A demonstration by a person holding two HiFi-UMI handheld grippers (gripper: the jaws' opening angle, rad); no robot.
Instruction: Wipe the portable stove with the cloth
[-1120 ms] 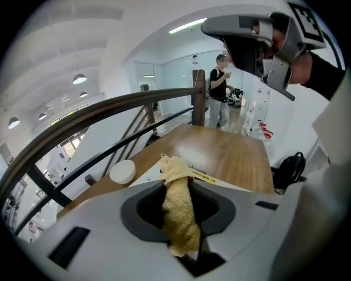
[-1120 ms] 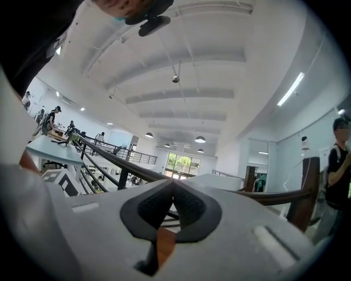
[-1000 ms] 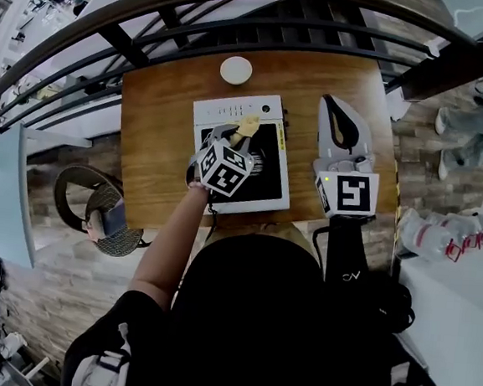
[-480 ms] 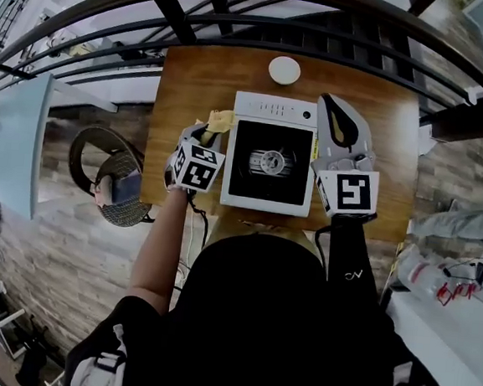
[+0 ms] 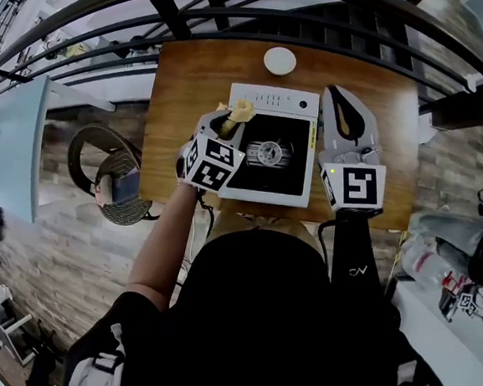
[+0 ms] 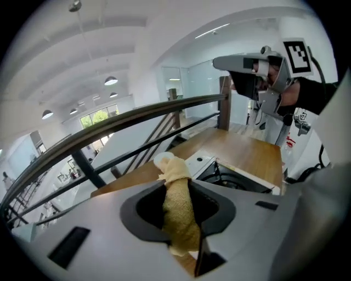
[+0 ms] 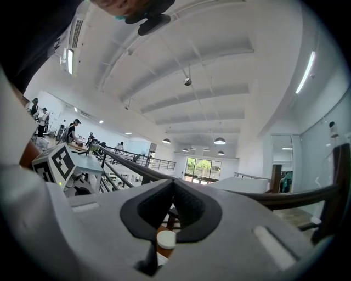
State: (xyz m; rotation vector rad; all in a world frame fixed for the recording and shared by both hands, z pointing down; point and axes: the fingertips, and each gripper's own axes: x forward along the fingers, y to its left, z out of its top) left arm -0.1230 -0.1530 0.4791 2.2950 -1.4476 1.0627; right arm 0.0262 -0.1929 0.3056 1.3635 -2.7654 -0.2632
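Note:
The portable stove (image 5: 250,189), white with a black top and a round burner, sits mid-table. My left gripper (image 5: 229,118) is over the stove's rear left edge, shut on a rolled yellow cloth (image 5: 241,111). In the left gripper view the cloth (image 6: 176,211) sticks out past the jaws toward the stove (image 6: 233,176). My right gripper (image 5: 333,93) is just off the stove's right edge, shut and empty. In its own view the right gripper (image 7: 173,184) has its jaws closed together with nothing between them.
The wooden table (image 5: 182,99) stands against a dark metal railing (image 5: 240,15). A small white round lid (image 5: 280,61) lies behind the stove, and the lid (image 7: 166,239) also shows in the right gripper view. A wicker chair (image 5: 112,181) stands left of the table.
The left gripper with the cloth went from over the stove out to the table at its left, then back onto the stove's left rear edge. The right gripper stayed beside the stove.

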